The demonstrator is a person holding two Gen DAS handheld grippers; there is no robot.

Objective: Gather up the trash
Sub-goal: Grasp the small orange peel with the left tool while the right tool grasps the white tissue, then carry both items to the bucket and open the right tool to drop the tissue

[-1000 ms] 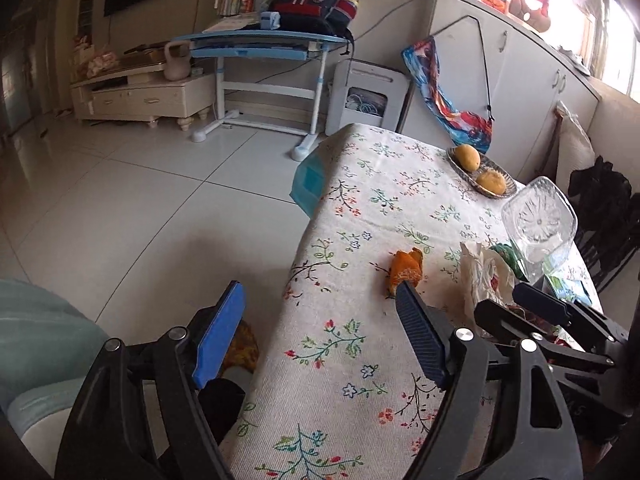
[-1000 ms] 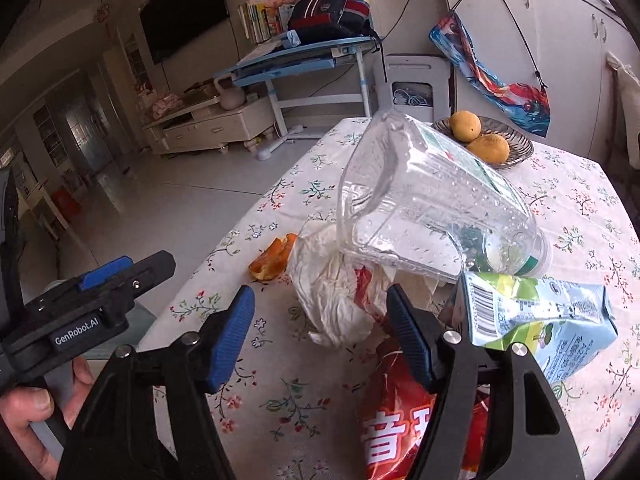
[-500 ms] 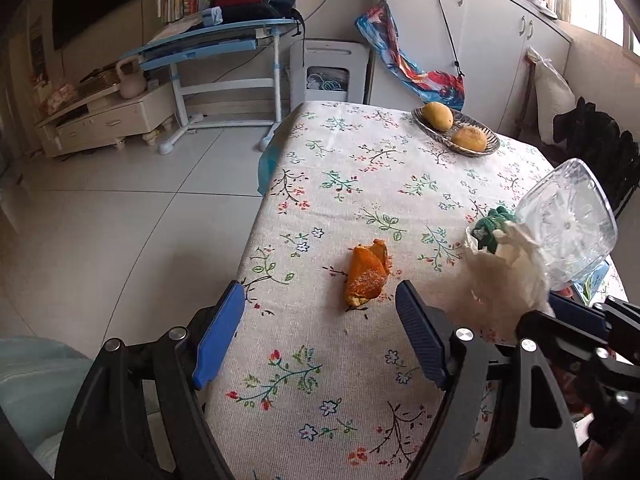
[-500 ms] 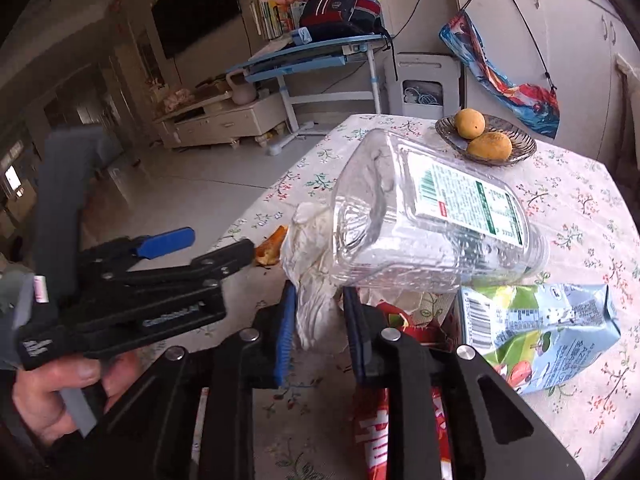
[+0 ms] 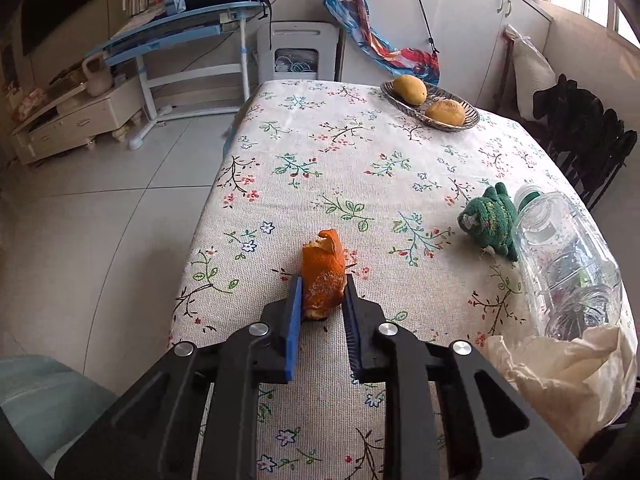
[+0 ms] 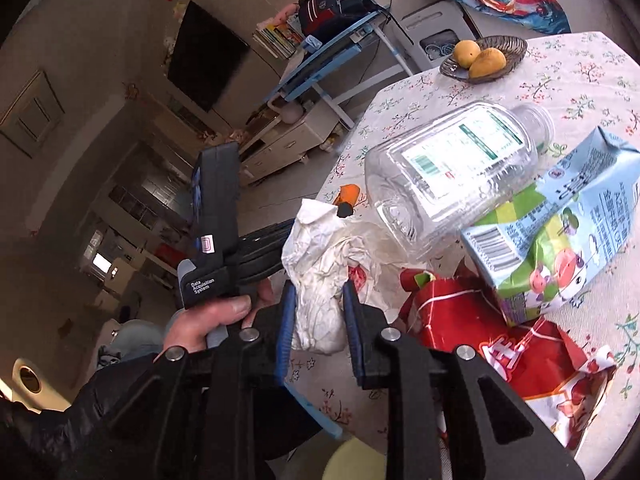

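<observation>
Left hand-held gripper point(image 5: 320, 300): clamped on curled orange peel point(image 5: 323, 276) | right hand-held gripper point(image 6: 318, 320): clamped on crumpled white paper napkin point(image 6: 320, 280) | lift both straight off counter point(image 5: 360, 168) (avoid dragging).

An orange peel point(image 5: 323, 276), curled and ragged, sits near the counter's left edge, pinched between jaws. Right of it, crumpled white paper point(image 6: 320, 280) is also clamped. Beyond lie a clear empty bottle point(image 6: 452, 172) on its side, a crushed carton point(image 6: 560, 232) and a red wrapper point(image 6: 520, 348).
</observation>
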